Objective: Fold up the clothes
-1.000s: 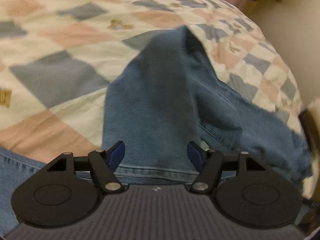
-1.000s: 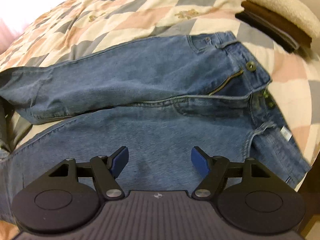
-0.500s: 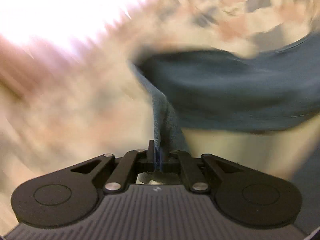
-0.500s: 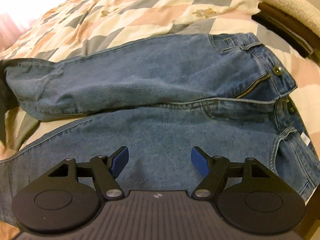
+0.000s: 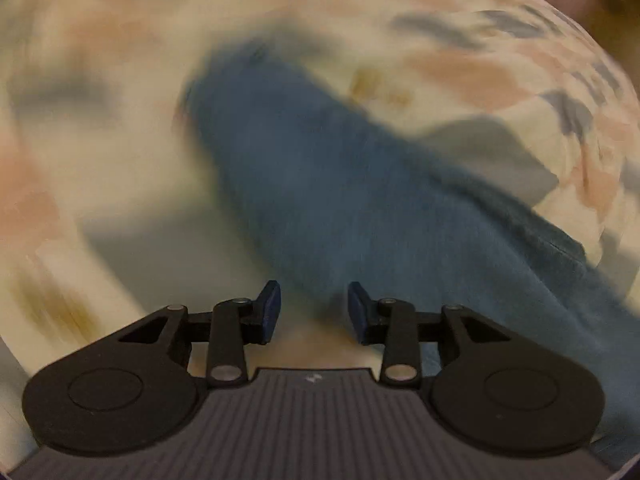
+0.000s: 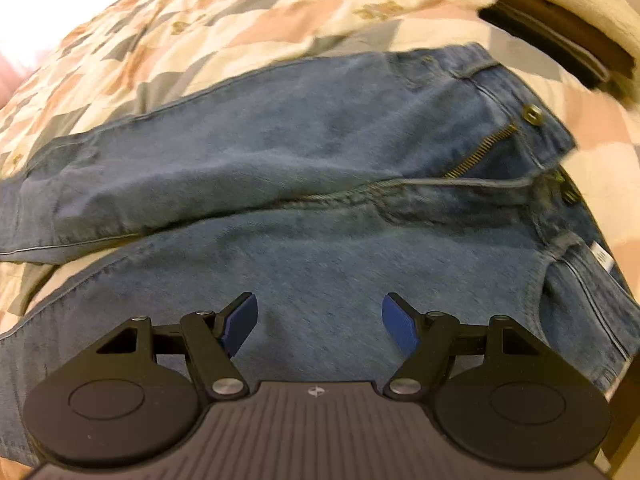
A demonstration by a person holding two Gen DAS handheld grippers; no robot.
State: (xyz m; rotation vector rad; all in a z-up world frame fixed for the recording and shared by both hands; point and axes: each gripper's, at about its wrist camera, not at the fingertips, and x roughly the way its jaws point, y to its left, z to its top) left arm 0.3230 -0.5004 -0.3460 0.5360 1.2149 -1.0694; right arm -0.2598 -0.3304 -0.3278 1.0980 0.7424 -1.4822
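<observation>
Item: one pair of blue jeans (image 6: 320, 184), lying flat on the bed's patchwork quilt (image 6: 248, 20), front side up, fly unzipped and button showing. We note the waistband toward the bed's right edge as the right wrist view shows it, and the two legs running leftward, parted in a narrow V, the farther leg's cuff rumpled. Beyond the waistband, at the far right corner, a stack of folded items (image 6: 560, 28) sits apart from the jeans. Right gripper (image 6: 319, 322): jaws spread wide, holding nothing, hovering over the nearer leg around the thigh. Left gripper (image 5: 313, 312): jaws parted about halfway, nothing between them; its view is smeared by motion, so we make out only one leg of denim stretching away across the quilt. Condition: legs not stacked on one another, no crosswise fold visible. Handling note, as our judgement: for a clean lengthwise fold we want one leg laid squarely over the other, seams and cuffs matched. We take hold at a cuff and at the waistband edge together, pinching only one leg's layers, keep the cloth taut while carrying it over, and smooth out the rumpled cuff.
</observation>
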